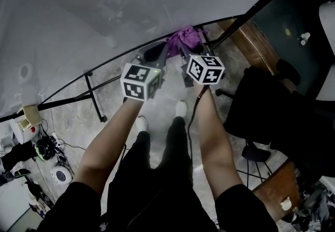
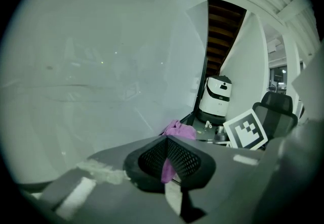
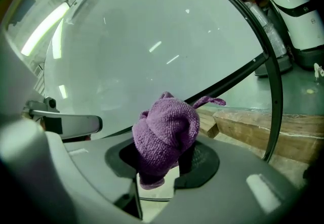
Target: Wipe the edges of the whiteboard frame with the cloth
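Cloth: the purple cloth (image 1: 183,38) is up against the bottom edge of the whiteboard (image 1: 78,16), close to its right corner.
Frame: the black frame (image 3: 233,76) runs right behind the cloth in your right gripper view.
Right gripper: your right gripper (image 3: 167,167) is clamped on the cloth, which is bunched up over the tips.
Left gripper: your left gripper (image 2: 168,160) is just beside the right one, jaws pinched together, and a purple strip of cloth sits in the slit between them.
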`<state>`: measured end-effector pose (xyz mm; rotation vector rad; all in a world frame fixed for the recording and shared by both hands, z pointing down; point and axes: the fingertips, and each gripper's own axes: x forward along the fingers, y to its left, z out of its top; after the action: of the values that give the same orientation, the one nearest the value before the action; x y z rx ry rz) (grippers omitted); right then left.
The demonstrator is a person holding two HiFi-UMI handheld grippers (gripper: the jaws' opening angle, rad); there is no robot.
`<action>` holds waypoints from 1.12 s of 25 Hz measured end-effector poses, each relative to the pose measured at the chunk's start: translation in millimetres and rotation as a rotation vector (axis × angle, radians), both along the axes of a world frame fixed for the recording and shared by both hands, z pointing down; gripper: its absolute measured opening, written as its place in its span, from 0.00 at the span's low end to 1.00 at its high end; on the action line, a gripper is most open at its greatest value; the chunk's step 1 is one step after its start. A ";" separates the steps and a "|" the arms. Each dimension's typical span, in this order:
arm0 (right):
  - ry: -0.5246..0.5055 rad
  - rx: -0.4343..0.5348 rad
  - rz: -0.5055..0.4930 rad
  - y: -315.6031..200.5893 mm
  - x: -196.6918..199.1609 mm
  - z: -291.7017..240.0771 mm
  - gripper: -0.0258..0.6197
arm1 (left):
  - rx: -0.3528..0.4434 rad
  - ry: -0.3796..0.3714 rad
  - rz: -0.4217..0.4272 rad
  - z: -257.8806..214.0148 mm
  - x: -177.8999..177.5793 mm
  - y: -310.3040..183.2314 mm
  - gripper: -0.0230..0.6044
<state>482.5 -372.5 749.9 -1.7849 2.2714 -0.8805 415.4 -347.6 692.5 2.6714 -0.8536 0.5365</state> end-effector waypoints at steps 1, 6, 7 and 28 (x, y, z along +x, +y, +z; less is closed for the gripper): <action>0.001 -0.001 -0.003 0.4 -6.3 0.3 0.28 | 0.001 0.000 -0.003 0.2 -8.0 1.7 0.04; 0.000 -0.013 -0.015 -0.6 -45.0 4.6 0.28 | -0.004 -0.009 -0.034 3.6 -60.4 6.3 0.04; -0.002 -0.013 -0.013 -1.6 -52.8 3.6 0.28 | -0.003 -0.012 -0.041 3.2 -72.1 6.2 0.04; 0.045 -0.036 -0.058 1.3 -215.4 0.7 0.28 | 0.004 0.031 -0.124 0.5 -255.1 3.4 0.04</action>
<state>267.1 -371.2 750.6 -1.7791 2.3606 -0.9057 160.2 -344.1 693.0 2.6020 -1.0046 0.4624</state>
